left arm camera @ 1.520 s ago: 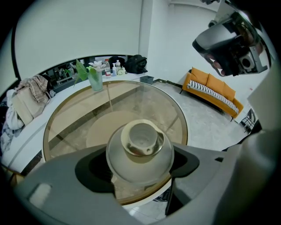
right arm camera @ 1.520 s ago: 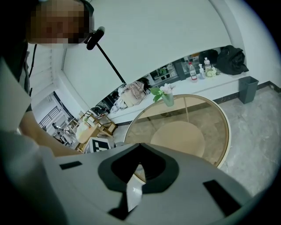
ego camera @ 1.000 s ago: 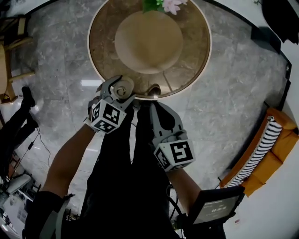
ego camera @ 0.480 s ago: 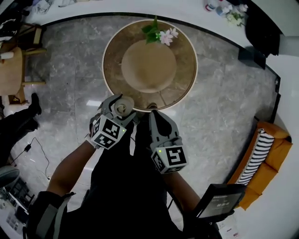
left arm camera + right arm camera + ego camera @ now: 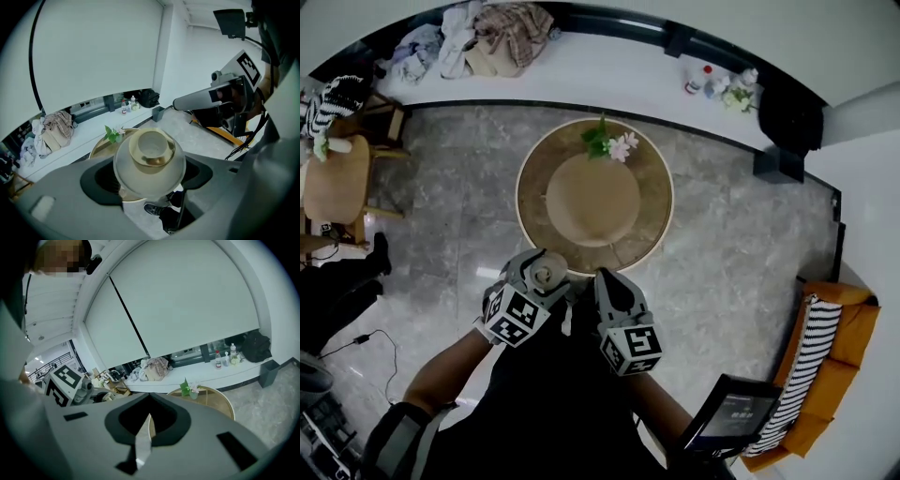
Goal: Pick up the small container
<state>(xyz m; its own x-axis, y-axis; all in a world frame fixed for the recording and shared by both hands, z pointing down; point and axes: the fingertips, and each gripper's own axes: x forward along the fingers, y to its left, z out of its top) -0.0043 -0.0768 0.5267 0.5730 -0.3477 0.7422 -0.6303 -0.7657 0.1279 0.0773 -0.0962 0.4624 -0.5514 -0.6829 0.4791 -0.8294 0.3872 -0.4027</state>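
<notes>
The small container (image 5: 150,161) is a pale round pot with a gold-rimmed lid. My left gripper (image 5: 149,176) is shut on it, holding it high above the floor. From the head view the small container (image 5: 546,275) shows between the grey jaws of the left gripper (image 5: 542,272), near the front edge of the round table (image 5: 534,169). My right gripper (image 5: 605,279) hangs beside it, jaws closed together with nothing between them. In the right gripper view the right gripper (image 5: 147,416) has its jaws meeting on an empty gap.
The round brown table (image 5: 220,401) carries a tan raised centre (image 5: 592,200) and a small flower sprig (image 5: 609,143). A white ledge (image 5: 609,61) holds clothes (image 5: 502,33) and bottles (image 5: 705,80). An orange sofa (image 5: 825,375) stands at the right, wooden chairs (image 5: 337,178) at the left.
The head camera has risen, so the table looks smaller and farther. Both grippers have come back toward the body, the left one still holding the container.
</notes>
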